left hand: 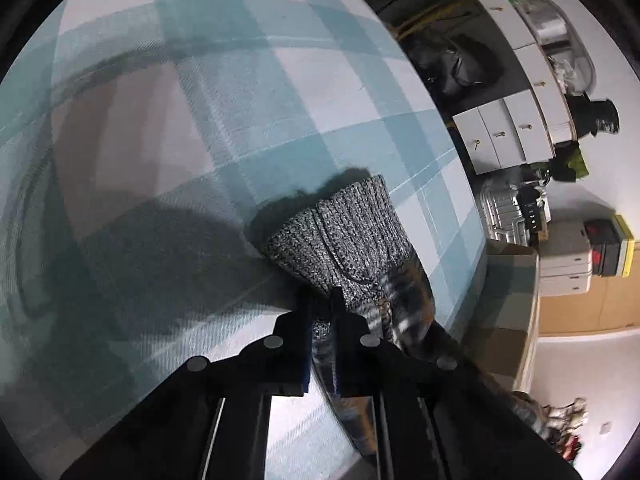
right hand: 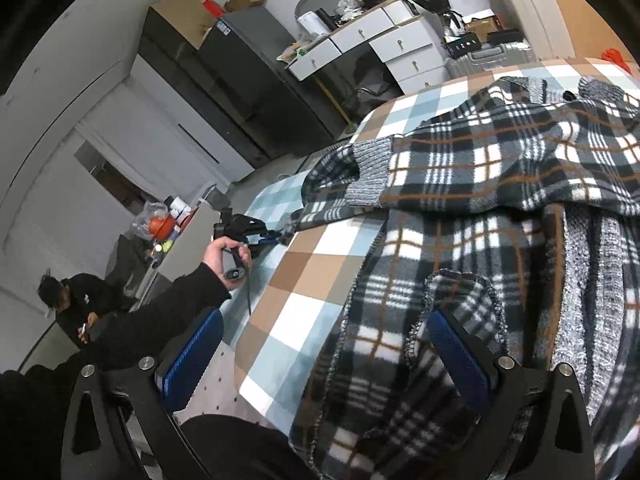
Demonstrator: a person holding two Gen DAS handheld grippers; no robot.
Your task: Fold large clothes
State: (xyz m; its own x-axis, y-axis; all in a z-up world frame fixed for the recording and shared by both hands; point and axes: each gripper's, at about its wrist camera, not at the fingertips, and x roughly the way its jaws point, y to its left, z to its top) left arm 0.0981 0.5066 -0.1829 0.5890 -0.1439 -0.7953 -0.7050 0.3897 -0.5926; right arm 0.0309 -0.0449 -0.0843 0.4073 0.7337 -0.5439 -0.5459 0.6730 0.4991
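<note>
A large plaid fleece garment (right hand: 500, 168) with grey knit trim lies rumpled on a bed with a blue, white and tan checked cover (right hand: 320, 276). In the left wrist view my left gripper (left hand: 322, 300) is shut on the garment's sleeve just behind its grey knit cuff (left hand: 340, 232), which rests on the cover (left hand: 240, 100). The right wrist view shows that same left gripper (right hand: 276, 236) held by a hand (right hand: 224, 252) at the bed's left edge. My right gripper (right hand: 326, 320) stands open above the near hem of the garment, touching nothing.
A white desk with drawers (right hand: 384, 40) and a silver suitcase (right hand: 488, 56) stand beyond the bed. A dark cabinet (right hand: 240, 64) lines the wall. Another person (right hand: 80, 300) sits low at the left, beside a cluttered table (right hand: 168, 232).
</note>
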